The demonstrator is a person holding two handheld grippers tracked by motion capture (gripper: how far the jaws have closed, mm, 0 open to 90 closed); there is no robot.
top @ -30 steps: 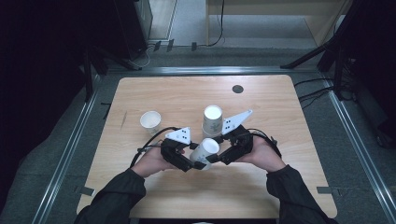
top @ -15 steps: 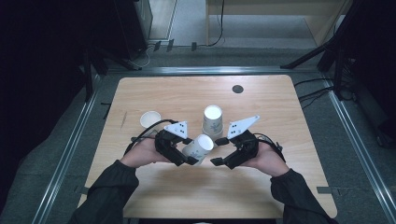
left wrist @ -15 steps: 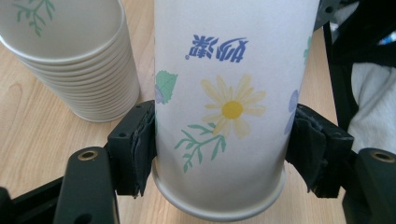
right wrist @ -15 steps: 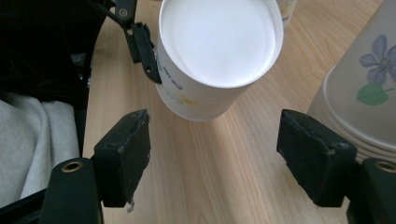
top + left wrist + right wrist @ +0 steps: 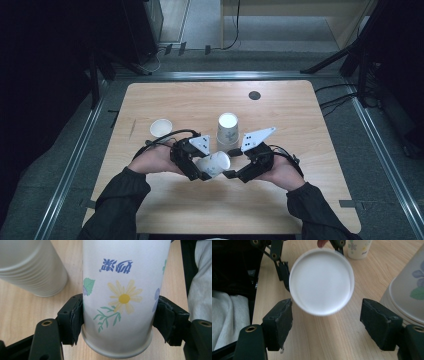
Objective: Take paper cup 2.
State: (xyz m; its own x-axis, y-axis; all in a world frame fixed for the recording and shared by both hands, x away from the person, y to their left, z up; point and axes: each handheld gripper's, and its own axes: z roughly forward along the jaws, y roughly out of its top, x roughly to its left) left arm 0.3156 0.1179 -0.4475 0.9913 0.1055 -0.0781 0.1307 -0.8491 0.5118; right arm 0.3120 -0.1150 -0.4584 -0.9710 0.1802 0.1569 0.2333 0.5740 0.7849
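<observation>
A white paper cup [image 5: 214, 164] printed with a daisy lies sideways above the table, and my left gripper [image 5: 204, 169] is shut on its wall. In the left gripper view both pads press the cup [image 5: 122, 285] near its rim. My right gripper [image 5: 231, 164] faces it from the right, open. Its jaws have just been closing a little. In the right gripper view the cup's round white end [image 5: 322, 281] hangs just ahead of the two pads, which stand apart from it, with the gripper [image 5: 325, 315] wide around bare wood.
A stack of upturned paper cups [image 5: 228, 129] stands just behind the grippers, close to both. A single upright cup [image 5: 161, 127] sits at the left. A small black disc [image 5: 254, 95] lies far back on the wooden table [image 5: 310, 200], which has metal rails at its sides.
My right gripper's jaws have come off the cup's end and spread wider. The cup has stayed in my left gripper, which shifted slightly left.
</observation>
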